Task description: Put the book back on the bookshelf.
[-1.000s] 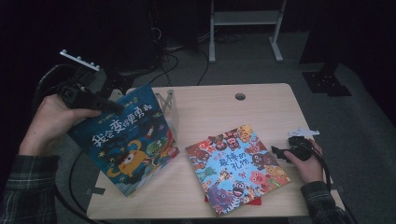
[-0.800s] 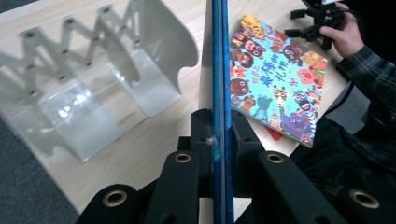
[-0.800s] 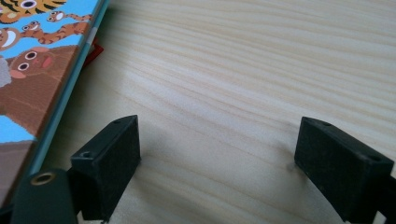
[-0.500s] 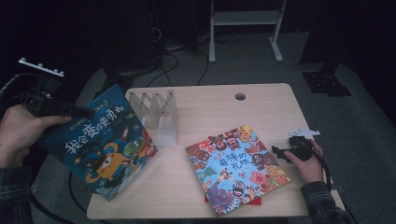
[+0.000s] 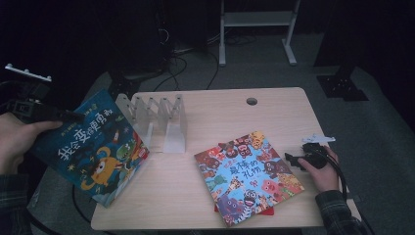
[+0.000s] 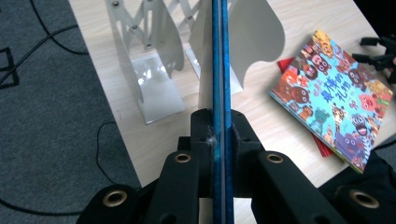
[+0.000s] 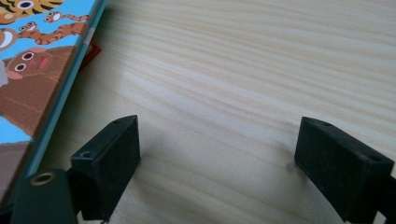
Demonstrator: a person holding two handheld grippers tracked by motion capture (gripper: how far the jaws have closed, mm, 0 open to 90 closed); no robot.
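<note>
My left gripper (image 5: pixel 73 116) is shut on the upper edge of a dark blue picture book (image 5: pixel 90 147), held tilted off the table's left side. In the left gripper view the book (image 6: pixel 221 70) runs edge-on between the jaws, which press on both its covers. A white accordion book rack (image 5: pixel 159 122) stands on the table just right of that book. A light blue picture book (image 5: pixel 247 176) lies flat at the front middle, on top of a red book (image 5: pixel 266 211). My right gripper (image 5: pixel 290 158) rests open on the wood just right of it, nothing between its fingers (image 7: pixel 107 163).
The light wooden table (image 5: pixel 225 117) has a cable hole (image 5: pixel 251 101) at the back. Cables lie on the grey floor (image 5: pixel 195 73) behind, near a white stand (image 5: pixel 254 29). A black stand base (image 5: pixel 342 85) sits at the right.
My left gripper has carried the dark blue book leftward, off the rack and past the table's left edge. The rack now stands uncovered. The right gripper has not moved.
</note>
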